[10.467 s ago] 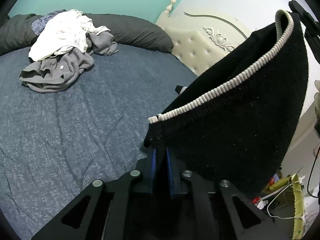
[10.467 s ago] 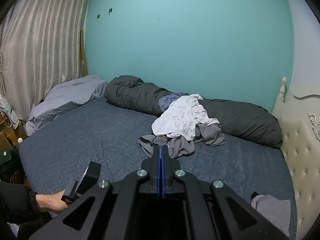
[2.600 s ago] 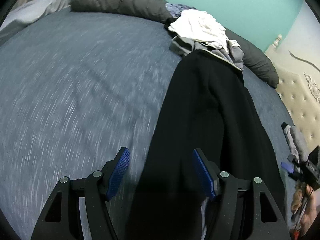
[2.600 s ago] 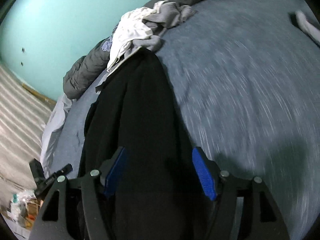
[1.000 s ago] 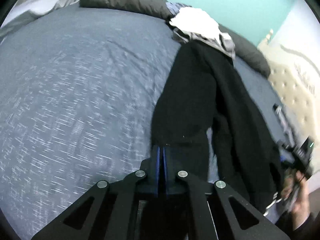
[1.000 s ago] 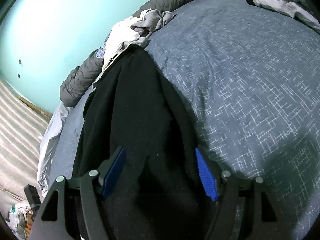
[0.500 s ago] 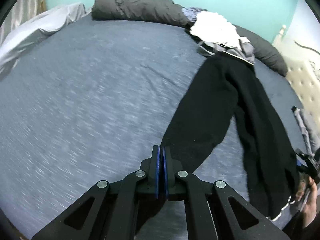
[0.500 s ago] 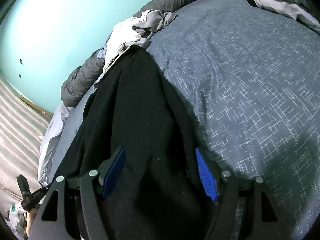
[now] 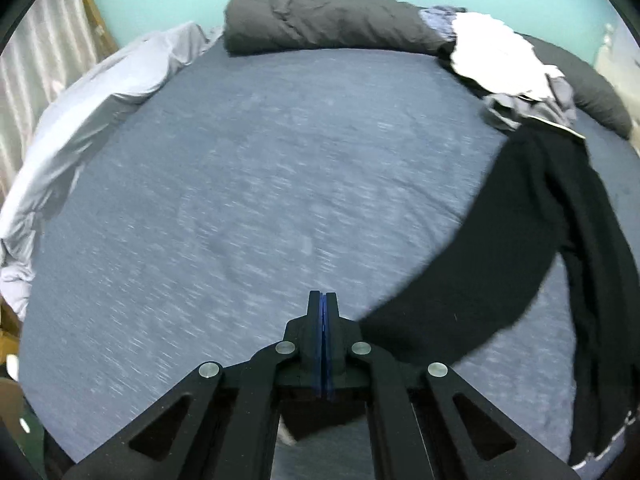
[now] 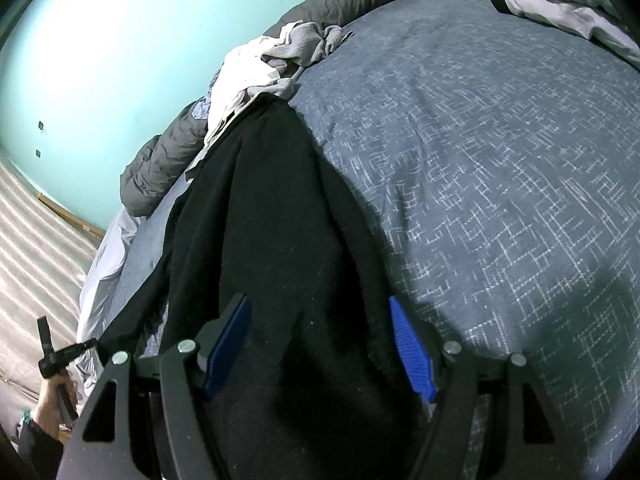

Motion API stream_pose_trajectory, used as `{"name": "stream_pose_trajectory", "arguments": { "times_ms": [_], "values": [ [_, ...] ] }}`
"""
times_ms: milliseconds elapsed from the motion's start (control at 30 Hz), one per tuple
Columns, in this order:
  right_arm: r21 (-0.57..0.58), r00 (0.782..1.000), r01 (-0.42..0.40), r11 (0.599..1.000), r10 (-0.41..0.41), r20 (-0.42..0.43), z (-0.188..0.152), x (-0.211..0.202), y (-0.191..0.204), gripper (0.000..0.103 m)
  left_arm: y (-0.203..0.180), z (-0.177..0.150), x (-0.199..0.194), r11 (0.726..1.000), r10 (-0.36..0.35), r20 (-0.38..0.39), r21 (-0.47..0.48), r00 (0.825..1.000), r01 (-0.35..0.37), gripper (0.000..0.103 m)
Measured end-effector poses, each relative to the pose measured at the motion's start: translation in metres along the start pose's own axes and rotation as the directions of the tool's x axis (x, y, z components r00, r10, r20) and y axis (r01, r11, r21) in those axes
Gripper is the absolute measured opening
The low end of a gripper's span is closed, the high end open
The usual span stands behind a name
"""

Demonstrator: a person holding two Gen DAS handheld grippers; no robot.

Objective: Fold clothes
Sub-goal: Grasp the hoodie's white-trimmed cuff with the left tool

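Since a second ago the left gripper (image 9: 323, 300), clamped on one leg of the black trousers (image 9: 480, 264), has dragged it sideways across the bed (image 9: 240, 200) — the legs now splay apart. The right gripper (image 10: 320, 340) waits, jaws apart, above the other leg — flattening underway.

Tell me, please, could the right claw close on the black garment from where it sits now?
Probably yes. The right claw is open, with the black garment lying flat on the bed between its pads and nothing lying over the cloth.
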State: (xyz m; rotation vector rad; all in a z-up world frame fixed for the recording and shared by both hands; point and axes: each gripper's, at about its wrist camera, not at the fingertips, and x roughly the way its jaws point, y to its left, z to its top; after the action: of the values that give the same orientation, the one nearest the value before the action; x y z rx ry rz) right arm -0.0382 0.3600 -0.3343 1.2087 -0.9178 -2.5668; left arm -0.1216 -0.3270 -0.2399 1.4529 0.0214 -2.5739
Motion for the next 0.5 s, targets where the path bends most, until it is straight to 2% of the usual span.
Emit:
{"name": "stream_pose_trajectory", "arguments": {
  "times_ms": [100,133,200,267,300,333,400,500],
  "values": [
    [0.001,1.000,0.005,1.000,-0.005,-0.006,0.000,0.002,-0.001,0.071,0.013,0.003,0.009,0.998,-0.044,-0.015,-0.041,0.999,0.043,0.000],
    [0.004,1.000,0.007,1.000,-0.007,-0.008,0.000,0.003,-0.002,0.071,0.014,-0.001,0.014,0.995,-0.091,-0.033,-0.048,0.995,0.090,0.000],
    [0.006,1.000,0.009,1.000,-0.009,-0.010,0.000,0.005,-0.003,0.071,0.010,-0.013,0.022,0.993,-0.114,-0.058,-0.034,0.992,0.112,0.001],
    [0.007,1.000,0.011,1.000,-0.011,-0.011,0.000,0.007,-0.002,0.071,0.010,-0.025,0.031,0.992,-0.125,-0.079,-0.037,0.989,0.123,0.008],
    [0.006,1.000,0.011,1.000,-0.011,-0.012,0.000,0.007,-0.002,0.071,0.013,-0.031,0.035,0.991,-0.130,-0.088,-0.054,0.988,0.126,0.019],
    [0.004,1.000,0.011,1.000,-0.011,-0.012,0.000,0.007,-0.001,0.071,0.016,-0.037,0.039,0.989,-0.135,-0.096,-0.070,0.986,0.129,0.040],
    [-0.001,1.000,0.009,1.000,-0.009,-0.014,0.000,0.008,-0.001,0.071,0.025,-0.047,0.045,0.985,-0.146,-0.099,-0.108,0.984,0.135,0.061],
    [0.003,1.000,0.006,1.000,-0.006,-0.013,0.000,0.007,-0.002,0.071,0.038,-0.062,0.055,0.979,-0.144,-0.114,-0.159,0.983,0.125,0.062]
  ]
}}
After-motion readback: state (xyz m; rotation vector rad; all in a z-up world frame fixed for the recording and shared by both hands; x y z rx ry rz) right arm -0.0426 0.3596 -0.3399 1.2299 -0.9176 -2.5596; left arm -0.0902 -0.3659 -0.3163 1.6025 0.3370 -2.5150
